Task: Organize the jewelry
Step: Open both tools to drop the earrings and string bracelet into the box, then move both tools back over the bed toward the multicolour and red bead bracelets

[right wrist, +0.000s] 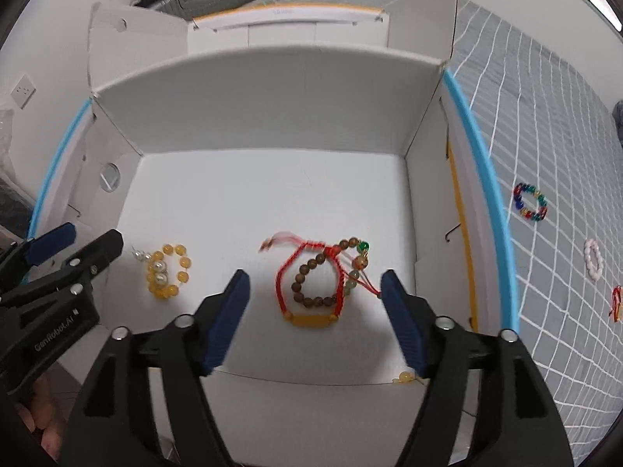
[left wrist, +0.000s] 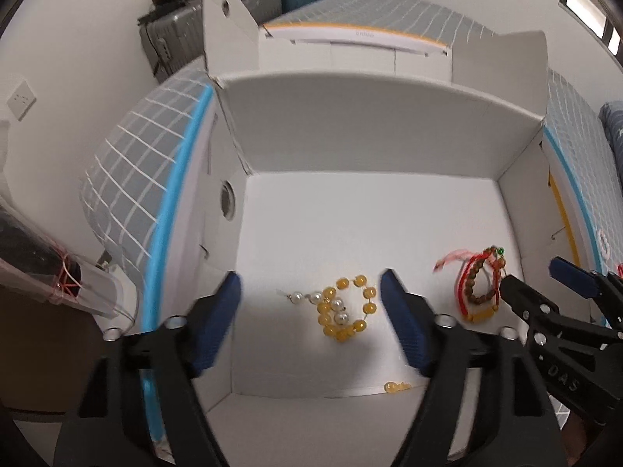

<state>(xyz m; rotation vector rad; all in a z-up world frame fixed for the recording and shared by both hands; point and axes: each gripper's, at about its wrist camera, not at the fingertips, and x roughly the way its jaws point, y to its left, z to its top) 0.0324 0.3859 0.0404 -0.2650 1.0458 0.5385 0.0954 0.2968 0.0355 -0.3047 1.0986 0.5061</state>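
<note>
A yellow translucent bead bracelet (left wrist: pixel 346 309) with a few silvery pearl beads lies flat on the floor of an open white cardboard box (left wrist: pixel 373 202), toward its near left part. Well apart to its right on the same floor lies a cluster made of a red woven cord bracelet (right wrist: pixel 311 284) with a yellow bar and a brown wooden bead bracelet (right wrist: pixel 315 280) looped inside it, touching it, with green and orange beads at the upper right. One more bit of yellow beads (right wrist: pixel 403 378) peeps over the box's near wall. The left hand-held gripper (left wrist: pixel 309 317) hangs above the yellow bracelet, its blue-padded jaws spread wide with the bracelet lying between and below them, clear of both pads. The right hand-held gripper (right wrist: pixel 315 317) hangs likewise over the red and brown cluster, jaws wide apart and nothing pinched. The box stands on a bed with a grey sheet in a white grid pattern (right wrist: pixel 545 148). On that sheet to the right of the box lie a multicoloured glass bead bracelet (right wrist: pixel 530 201), a pale pink bead bracelet (right wrist: pixel 593 260) and a red cord piece (right wrist: pixel 616 303) at the edge of view.
</note>
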